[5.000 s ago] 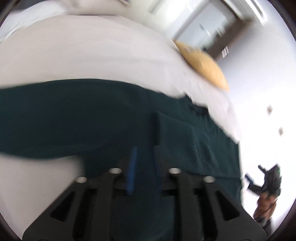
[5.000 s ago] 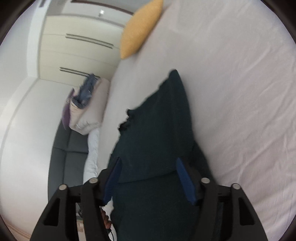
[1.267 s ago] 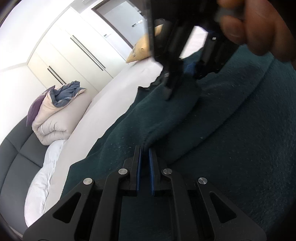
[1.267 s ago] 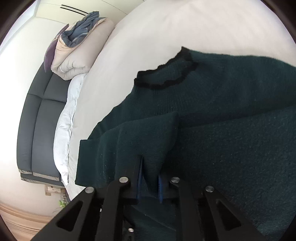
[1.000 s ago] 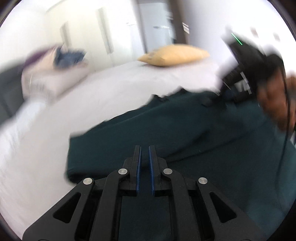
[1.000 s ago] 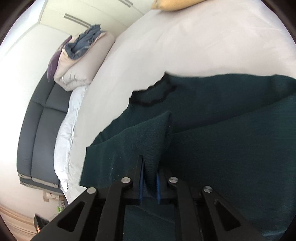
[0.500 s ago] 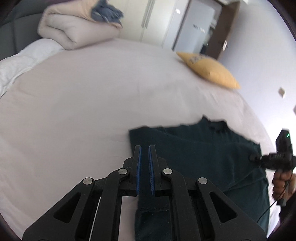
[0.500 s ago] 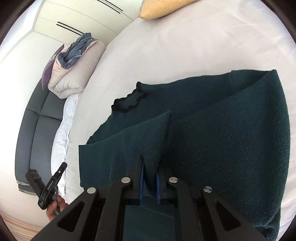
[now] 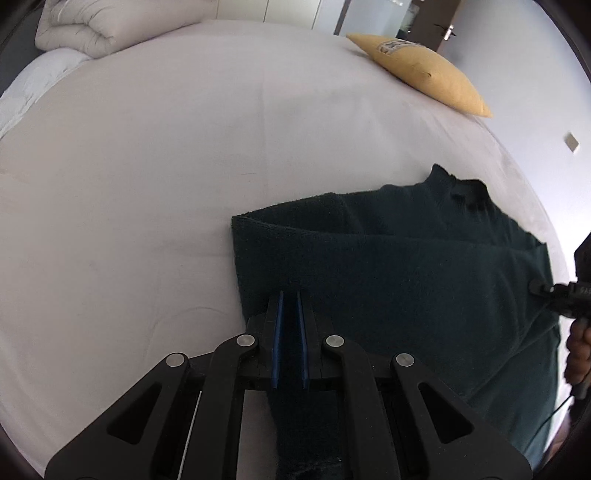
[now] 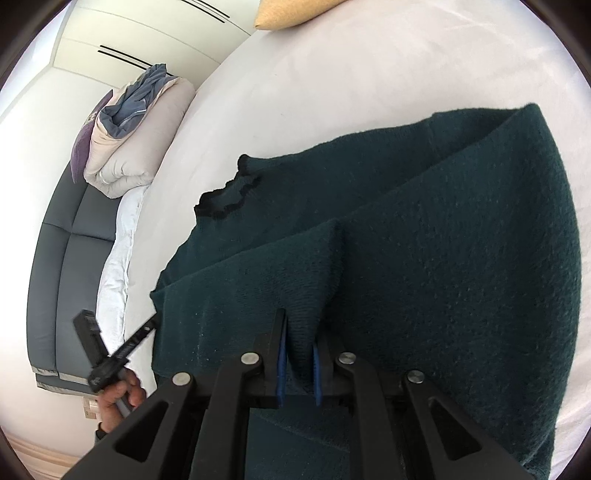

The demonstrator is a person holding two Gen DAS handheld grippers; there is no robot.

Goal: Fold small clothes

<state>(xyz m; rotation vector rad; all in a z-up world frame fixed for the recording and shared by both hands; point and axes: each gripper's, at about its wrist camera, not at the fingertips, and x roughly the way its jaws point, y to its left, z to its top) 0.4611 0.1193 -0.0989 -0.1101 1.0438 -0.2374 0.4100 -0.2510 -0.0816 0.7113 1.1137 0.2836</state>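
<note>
Rolled beige duvet point(image 9: 92, 26) far left, white bed sheet point(image 9: 147, 166), left gripper point(image 9: 290, 302) pinched tight on dark green sweater point(image 9: 406, 266) edge, sweater lying on the sheet, right gripper point(image 10: 299, 332) clamped on a raised fold, yellow pillow point(image 9: 424, 70) far right

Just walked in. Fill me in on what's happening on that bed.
A person is folding a dark green sweater on the white bed, with a handheld gripper in each hand. The left gripper and the right gripper each have their jaws closed on a pinch of the knit along its near edge. The sweater lies partly doubled over, its dark collar on the far side. A yellow pillow and a rolled duvet sit further off.
</note>
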